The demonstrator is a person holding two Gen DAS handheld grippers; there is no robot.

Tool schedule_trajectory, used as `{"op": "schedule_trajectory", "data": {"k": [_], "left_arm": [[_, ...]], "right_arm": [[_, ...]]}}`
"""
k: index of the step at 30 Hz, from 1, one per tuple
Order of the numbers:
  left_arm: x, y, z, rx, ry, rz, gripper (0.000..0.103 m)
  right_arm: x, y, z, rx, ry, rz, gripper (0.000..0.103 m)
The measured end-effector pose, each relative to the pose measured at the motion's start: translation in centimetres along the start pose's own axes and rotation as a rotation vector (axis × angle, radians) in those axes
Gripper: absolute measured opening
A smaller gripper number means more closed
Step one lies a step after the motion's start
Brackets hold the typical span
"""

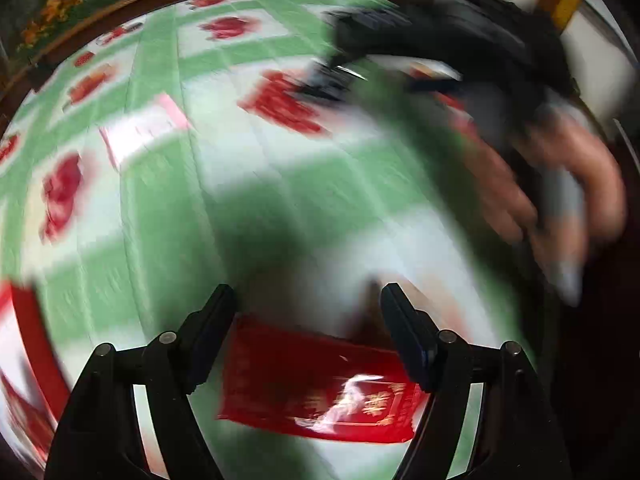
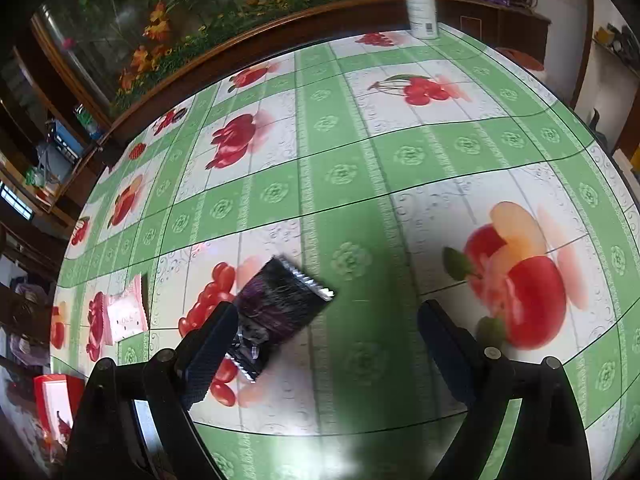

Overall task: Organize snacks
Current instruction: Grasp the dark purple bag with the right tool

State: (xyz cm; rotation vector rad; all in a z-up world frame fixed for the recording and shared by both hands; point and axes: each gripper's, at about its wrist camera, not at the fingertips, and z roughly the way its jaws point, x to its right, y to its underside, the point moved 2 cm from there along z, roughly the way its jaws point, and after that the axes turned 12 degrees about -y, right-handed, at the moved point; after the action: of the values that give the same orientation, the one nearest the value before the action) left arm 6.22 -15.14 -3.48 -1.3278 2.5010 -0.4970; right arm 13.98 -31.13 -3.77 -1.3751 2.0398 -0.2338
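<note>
Two spread grippers (image 1: 308, 298) (image 2: 324, 316) — purple packet (image 2: 276, 312) between

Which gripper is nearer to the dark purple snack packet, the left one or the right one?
The right. The right gripper is open with the dark purple snack packet beside its left finger. The left gripper is open over a red packet instead.

A snack packet (image 2: 276, 312) lies on the table (image 2: 360, 168), a bottle (image 2: 420, 0) far behind.
</note>
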Motion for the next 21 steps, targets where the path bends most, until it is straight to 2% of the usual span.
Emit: {"op": "schedule_trajectory", "data": {"k": [2, 3, 5, 7, 9, 13, 15, 18, 21], "left_arm": [[-0.6, 1.4, -2.2, 0.074, 0.000, -0.055, 0.074], [-1.4, 2.0, -3.3, 0.107, -0.026, -0.095, 0.074], [-2.9, 3.4, -5.0, 0.139, -0.055, -0.154, 0.074], [-3.4, 5.1, -6.5, 0.153, -0.050, -0.161, 0.074], [-2.7, 7.2, -8.2, 0.195, -0.079, -0.097, 0.074], [-1.1, 9.6, -10.4, 0.313, -0.216, 0.058, 0.074], [0.2, 10.5, -11.2, 0.379, -0.263, 0.121, 0.074], [0.2, 10.8, -11.6, 0.402, -0.267, 0.145, 0.075], [-0.4, 10.9, -10.8, 0.359, -0.222, 0.084, 0.075]], "right_arm": [[0.5, -0.1, -0.3, -0.005, -0.043, 0.019, 0.093], [0.7, -0.2, -0.4, -0.018, -0.067, 0.023, 0.093], [0.7, -0.1, -0.6, -0.039, -0.122, 0.034, 0.093], [0.9, -0.1, -0.8, -0.041, -0.154, 0.067, 0.093], [0.5, 0.0, -0.6, -0.042, -0.134, 0.063, 0.093], [-1.0, 0.4, 0.1, -0.044, -0.129, 0.047, 0.093], [-2.4, 0.9, 0.7, -0.041, -0.066, -0.004, 0.093], [-4.1, 1.8, 1.5, 0.000, 0.079, -0.107, 0.084], [-5.3, 2.2, 2.3, 0.069, 0.177, -0.213, 0.059]]}}
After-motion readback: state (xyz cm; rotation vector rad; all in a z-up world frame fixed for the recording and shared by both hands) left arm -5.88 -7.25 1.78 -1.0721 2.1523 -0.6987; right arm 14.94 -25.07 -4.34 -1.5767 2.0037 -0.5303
